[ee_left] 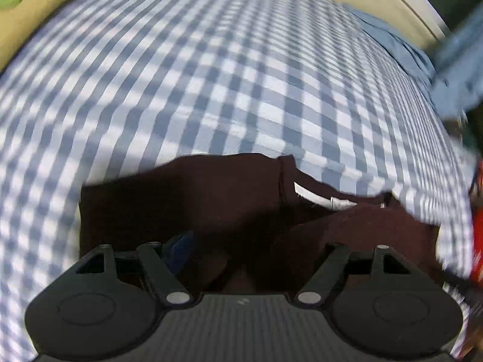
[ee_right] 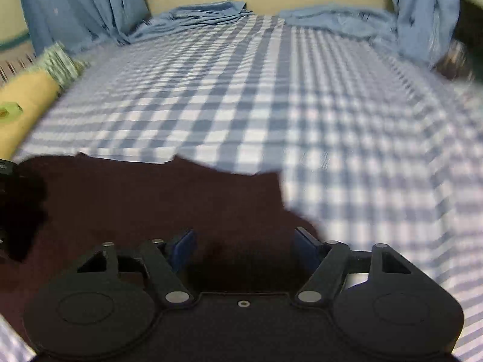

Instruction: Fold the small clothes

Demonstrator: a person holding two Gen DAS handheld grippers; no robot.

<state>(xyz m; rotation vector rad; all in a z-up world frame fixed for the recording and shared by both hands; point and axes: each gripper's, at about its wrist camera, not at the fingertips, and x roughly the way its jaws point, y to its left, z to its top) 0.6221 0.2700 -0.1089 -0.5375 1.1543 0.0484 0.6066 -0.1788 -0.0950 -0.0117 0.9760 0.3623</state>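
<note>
**Grippers Open Above Dark Garment on Checked Bed**

The right gripper point(ee_right: 243, 246) stands with both blue pads spread wide; the dark maroon garment point(ee_right: 145, 205) lies beneath and between them, not pinched. The left gripper point(ee_left: 241, 247) shows one blue pad point(ee_left: 179, 249); the other is hidden against dark cloth, jaws wide, holding nothing. The garment lies flat on the blue-and-white checked sheet point(ee_right: 271, 96), long axis running crosswise to both grippers. A white label point(ee_left: 320, 197) marks its neck opening. Motion blur smears edges; the near hem is cut off. Blue curtains point(ee_right: 84, 6) hang beyond.
</note>
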